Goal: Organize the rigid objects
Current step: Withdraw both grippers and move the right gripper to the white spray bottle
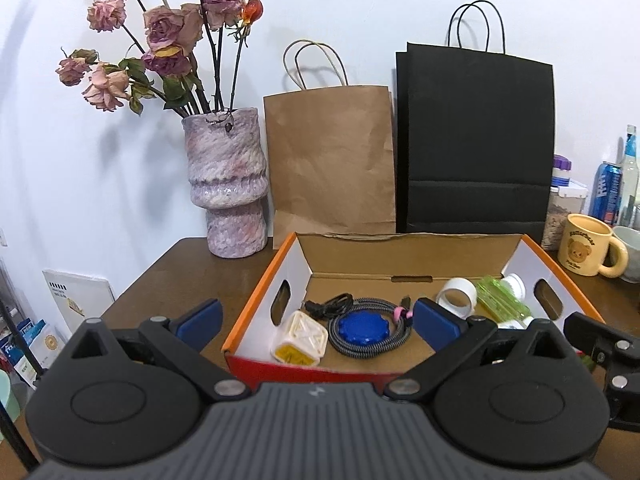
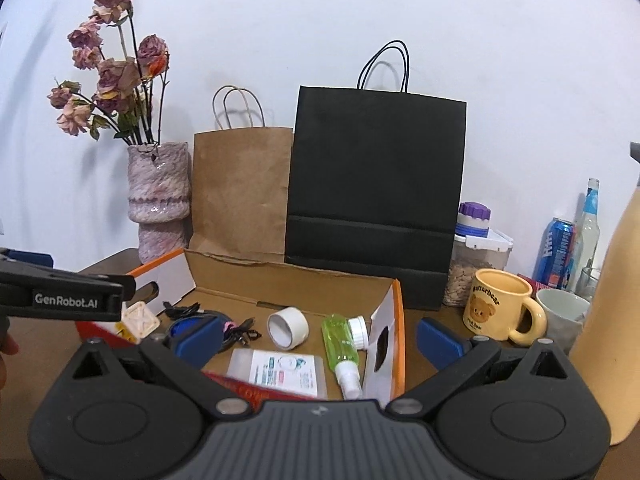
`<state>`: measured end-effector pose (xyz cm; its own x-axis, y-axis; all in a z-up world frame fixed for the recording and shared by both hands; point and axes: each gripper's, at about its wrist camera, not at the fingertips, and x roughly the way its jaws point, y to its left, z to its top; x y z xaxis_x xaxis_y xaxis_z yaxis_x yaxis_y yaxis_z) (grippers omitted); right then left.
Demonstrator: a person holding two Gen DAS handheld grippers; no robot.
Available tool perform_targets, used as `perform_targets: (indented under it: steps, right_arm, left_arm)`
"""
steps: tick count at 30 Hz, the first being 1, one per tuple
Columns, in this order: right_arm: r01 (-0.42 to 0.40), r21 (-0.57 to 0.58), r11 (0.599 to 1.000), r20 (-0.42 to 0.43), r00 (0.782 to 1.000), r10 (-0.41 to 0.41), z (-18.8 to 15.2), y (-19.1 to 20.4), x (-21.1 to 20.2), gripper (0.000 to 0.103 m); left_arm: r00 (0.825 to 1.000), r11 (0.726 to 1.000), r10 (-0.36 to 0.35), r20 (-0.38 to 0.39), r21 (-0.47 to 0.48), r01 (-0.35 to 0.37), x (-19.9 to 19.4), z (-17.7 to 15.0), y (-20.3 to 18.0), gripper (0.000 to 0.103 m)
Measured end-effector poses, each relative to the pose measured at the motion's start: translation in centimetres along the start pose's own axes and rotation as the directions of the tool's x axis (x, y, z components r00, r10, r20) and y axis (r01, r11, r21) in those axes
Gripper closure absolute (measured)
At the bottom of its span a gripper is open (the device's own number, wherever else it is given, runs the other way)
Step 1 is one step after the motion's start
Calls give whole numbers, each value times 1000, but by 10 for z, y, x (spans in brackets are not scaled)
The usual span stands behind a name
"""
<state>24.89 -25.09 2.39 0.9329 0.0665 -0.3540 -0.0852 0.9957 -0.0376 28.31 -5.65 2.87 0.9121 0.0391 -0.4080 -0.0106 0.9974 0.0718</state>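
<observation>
An open cardboard box (image 1: 408,254) with orange rims and hand-hole cutouts is set on a brown tabletop (image 1: 192,272), in front of a brown bag (image 1: 332,160) and a black bag (image 1: 476,140) leaned against the white wall. A vase (image 1: 228,184) of dried roses is placed at the left of the bags.

Inside the box, seen from the left wrist: a cream-and-yellow cube (image 1: 299,338) at the near left corner; a blue lid (image 1: 363,328) ringed by a coiled braided cable (image 1: 396,336); a black cord (image 1: 330,305) behind it; a white tape roll (image 1: 457,295); a green spray bottle (image 1: 502,300) laid flat near the right wall. From the right wrist, a flat clear packet (image 2: 280,372) with a printed label is noted on the box floor near the front, beside the bottle.

The left tool (image 1: 318,322) is held over the box's near left side, its blue pads spread wide, nothing between them. The right tool (image 2: 318,338) is held at the box's right wall, pads likewise wide apart and empty, one pad inside the box and the other outside it.

A yellow bear mug (image 2: 500,304), a jar, a can and a glass bottle are ranged right of the box.
</observation>
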Motion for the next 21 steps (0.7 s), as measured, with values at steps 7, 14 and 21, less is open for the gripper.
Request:
perform_targets:
  steps: [7,14,21]
  right_arm:
    - [-4,2,1000,-12,1000,4,-12,6,-24,0]
    - [3,28,1000,-51,999,-2,-30,10,-44,0]
    - [17,44,999,-118,993,-11,-50,18,-48,0]
  left_arm:
    - [1000,1000,-14,-2,7,14,-22,-10,2,0]
    - [1000,1000,-25,-16,18,26,-41,-24,4,0]
    - [998,999,-29,-55,12,30,-46,-43,16,0]
